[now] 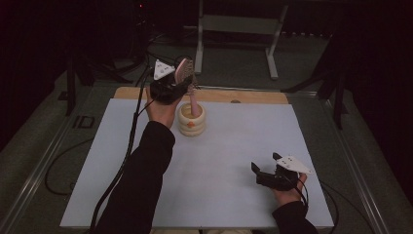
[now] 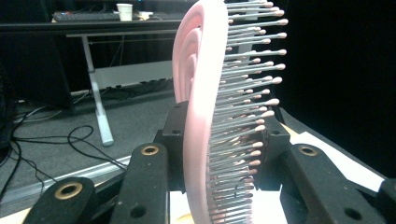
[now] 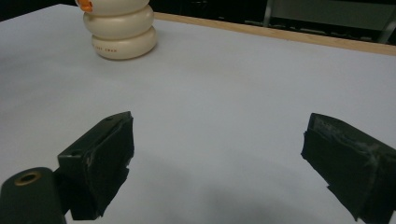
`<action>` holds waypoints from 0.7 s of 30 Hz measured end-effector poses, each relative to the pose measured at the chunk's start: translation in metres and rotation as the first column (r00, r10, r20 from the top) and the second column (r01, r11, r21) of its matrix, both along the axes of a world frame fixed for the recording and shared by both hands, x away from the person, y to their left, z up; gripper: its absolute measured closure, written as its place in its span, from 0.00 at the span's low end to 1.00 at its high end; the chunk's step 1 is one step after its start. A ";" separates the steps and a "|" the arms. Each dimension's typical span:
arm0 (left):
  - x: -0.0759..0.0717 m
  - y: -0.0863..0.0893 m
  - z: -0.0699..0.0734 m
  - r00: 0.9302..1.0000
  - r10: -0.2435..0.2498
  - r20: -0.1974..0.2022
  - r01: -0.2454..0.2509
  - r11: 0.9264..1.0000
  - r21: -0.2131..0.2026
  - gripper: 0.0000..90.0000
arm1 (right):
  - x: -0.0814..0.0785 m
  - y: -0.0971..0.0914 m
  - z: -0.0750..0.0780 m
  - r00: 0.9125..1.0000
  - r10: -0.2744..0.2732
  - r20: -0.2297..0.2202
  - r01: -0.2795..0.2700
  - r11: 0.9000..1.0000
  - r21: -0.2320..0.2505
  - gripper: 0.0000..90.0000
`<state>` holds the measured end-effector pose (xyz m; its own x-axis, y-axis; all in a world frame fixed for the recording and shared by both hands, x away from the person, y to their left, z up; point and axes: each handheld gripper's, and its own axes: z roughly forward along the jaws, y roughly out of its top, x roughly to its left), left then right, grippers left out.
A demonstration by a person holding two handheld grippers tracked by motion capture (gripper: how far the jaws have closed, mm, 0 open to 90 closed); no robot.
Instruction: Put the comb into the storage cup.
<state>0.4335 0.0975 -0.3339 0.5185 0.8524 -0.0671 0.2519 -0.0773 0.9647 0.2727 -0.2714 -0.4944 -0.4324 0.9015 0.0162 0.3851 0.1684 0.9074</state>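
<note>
Upright, pink hairbrush (image 2: 201,107) between left claw (image 2: 224,154) pads.

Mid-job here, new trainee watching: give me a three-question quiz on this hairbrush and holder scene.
1. True or false: the left hand-held gripper is shut on the pink hairbrush.
2. Where does the brush handle's lower end sit? A) flat on the white table sheet B) inside the cream ribbed holder C) between the right hand-held gripper's jaws
3. Fill in: the right hand-held gripper hovers over the white table sheet with its jaws ____ and nothing between them.

Key
1. True; its jaws clamp the brush head.
2. B; in the high view the handle runs down into the holder.
3. Open.
</note>
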 end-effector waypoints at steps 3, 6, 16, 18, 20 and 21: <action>0.001 0.000 -0.001 1.000 0.001 0.000 -0.001 1.000 0.003 0.72 | 0.000 0.000 0.000 1.000 0.000 -0.001 0.000 1.000 0.001 0.10; 0.001 0.000 -0.003 1.000 0.002 -0.003 -0.002 1.000 0.002 0.72 | 0.000 0.000 0.000 1.000 0.000 0.000 0.000 1.000 0.001 0.10; 0.001 -0.006 -0.010 1.000 0.003 -0.006 -0.003 1.000 0.014 0.72 | 0.000 -0.001 0.001 1.000 -0.005 0.001 0.005 1.000 0.005 0.10; 0.001 -0.006 -0.010 1.000 0.003 -0.006 -0.003 1.000 0.014 0.72 | 0.000 -0.001 0.001 1.000 -0.005 0.001 0.005 1.000 0.005 0.10; 0.002 -0.006 -0.012 1.000 0.001 -0.008 -0.001 1.000 0.019 0.72 | -0.001 -0.001 0.001 1.000 -0.006 0.000 0.006 1.000 0.005 0.10; 0.002 -0.006 -0.012 1.000 0.002 -0.009 -0.002 1.000 0.018 0.72 | -0.001 -0.001 0.001 1.000 -0.006 0.000 0.006 1.000 0.005 0.10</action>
